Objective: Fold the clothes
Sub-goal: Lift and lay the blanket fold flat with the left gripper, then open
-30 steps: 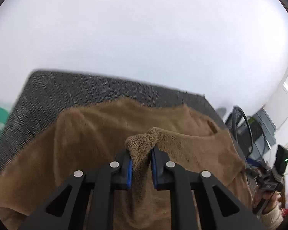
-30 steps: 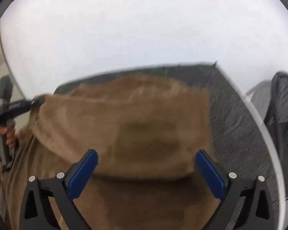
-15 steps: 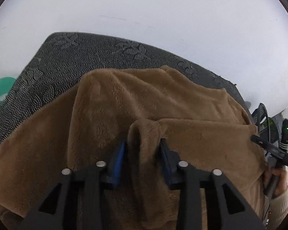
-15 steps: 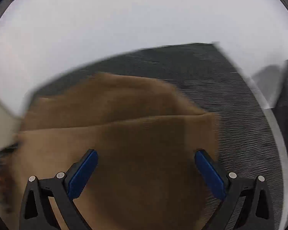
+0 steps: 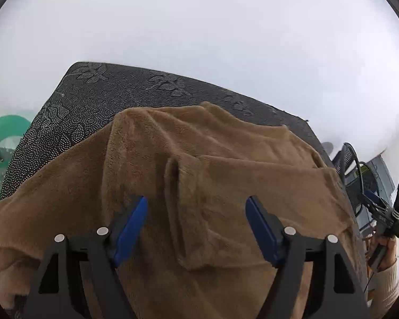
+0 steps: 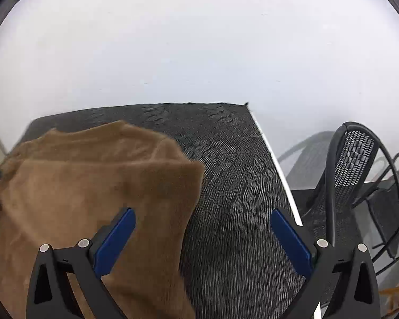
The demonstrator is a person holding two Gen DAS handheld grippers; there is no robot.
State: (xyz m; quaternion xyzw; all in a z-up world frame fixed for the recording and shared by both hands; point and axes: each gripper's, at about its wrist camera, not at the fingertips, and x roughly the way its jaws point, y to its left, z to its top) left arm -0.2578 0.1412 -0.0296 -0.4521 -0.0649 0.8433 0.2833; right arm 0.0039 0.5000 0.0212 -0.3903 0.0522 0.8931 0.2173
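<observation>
Now both hand-held grippers wide, left (image 5: 196, 223) opening over brown fleece garment (image 5: 212, 164), right (image 6: 202, 236) empty.

Left gripper (image 5: 196, 223) opening, brown fleece garment (image 5: 199, 159) released and apparently flatter, right gripper (image 6: 203, 236) swung rightward

One brown garment (image 5: 226, 164) lies on one dark mat (image 5: 93, 101), at the centre of the frame. Two grippers show, the left (image 5: 196, 220) and the right (image 6: 202, 228), four blue pads (image 5: 130, 226) between them. One mesh chair (image 6: 356, 159) stands at right, one hand (image 5: 385, 250) at the lower right edge.
</observation>
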